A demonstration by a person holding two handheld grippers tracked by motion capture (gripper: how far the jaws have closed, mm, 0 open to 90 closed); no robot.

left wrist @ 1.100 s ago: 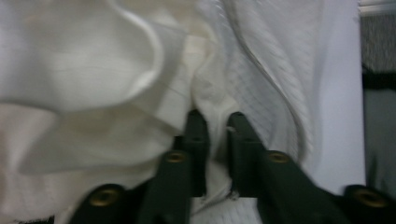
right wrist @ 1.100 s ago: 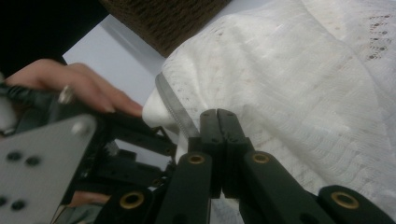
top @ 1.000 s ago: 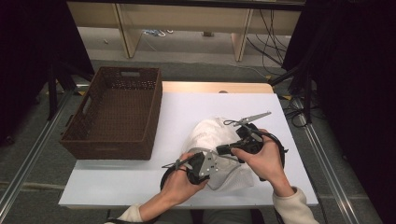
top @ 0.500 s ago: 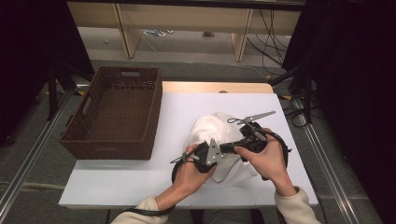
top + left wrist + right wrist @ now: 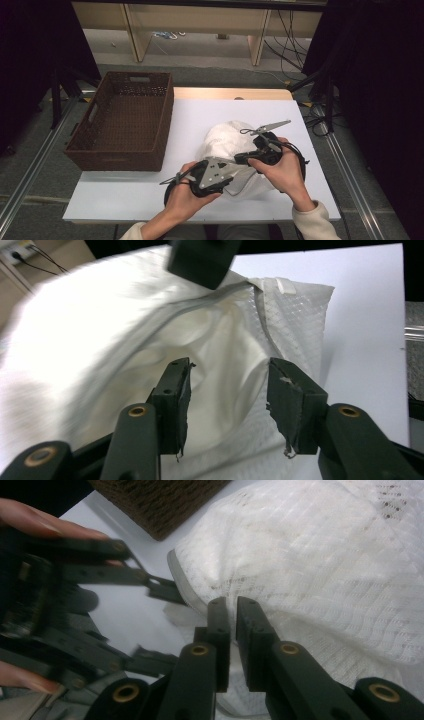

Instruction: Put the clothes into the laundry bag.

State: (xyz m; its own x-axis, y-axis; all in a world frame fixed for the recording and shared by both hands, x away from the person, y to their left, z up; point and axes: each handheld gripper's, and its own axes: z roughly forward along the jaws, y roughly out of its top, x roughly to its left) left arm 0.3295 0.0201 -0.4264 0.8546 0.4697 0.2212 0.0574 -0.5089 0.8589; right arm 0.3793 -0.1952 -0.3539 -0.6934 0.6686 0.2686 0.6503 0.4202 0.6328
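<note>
A: Going left to right, what's lying on the surface (image 5: 150, 192)?

B: The basket (image 5: 125, 122) is sitting at the far left, nothing showing inside it. The white cloth (image 5: 227, 140) is bunched up right of centre, well apart from the basket, with both grippers working at its near side.

A: What's the left gripper (image 5: 227, 390) doing?

B: Its jaws have just been opening, and now they're standing about half apart. In the left gripper view the cloth (image 5: 125, 325) is lying between and beyond them, but the pads aren't pressing on it. A second ago this gripper was clamped shut at the cloth's near edge; in the high view it (image 5: 227, 169) has since shifted a little to the right and up along the cloth.

A: So it has let go?

B: That's how I'm reading it: a release and a move to a fresh spot, probably to take a new hold on the hem.

A: And the right gripper (image 5: 232, 611)?

B: Its jaws have just been easing open too, only slightly. In its own view they're standing narrow, a thin gap between them, right at the cloth's edge (image 5: 195, 597). I can't make out fabric pinched in that gap, so I'm taking it as no longer gripping. In the high view it (image 5: 240, 159) is sitting over the cloth's near right part.

A: What does that mean for the job?

B: The cloth is resting loose on the surface, held by neither gripper. The shaping or folding isn't finished, and moving it to the basket is needing a new grip first.
</note>
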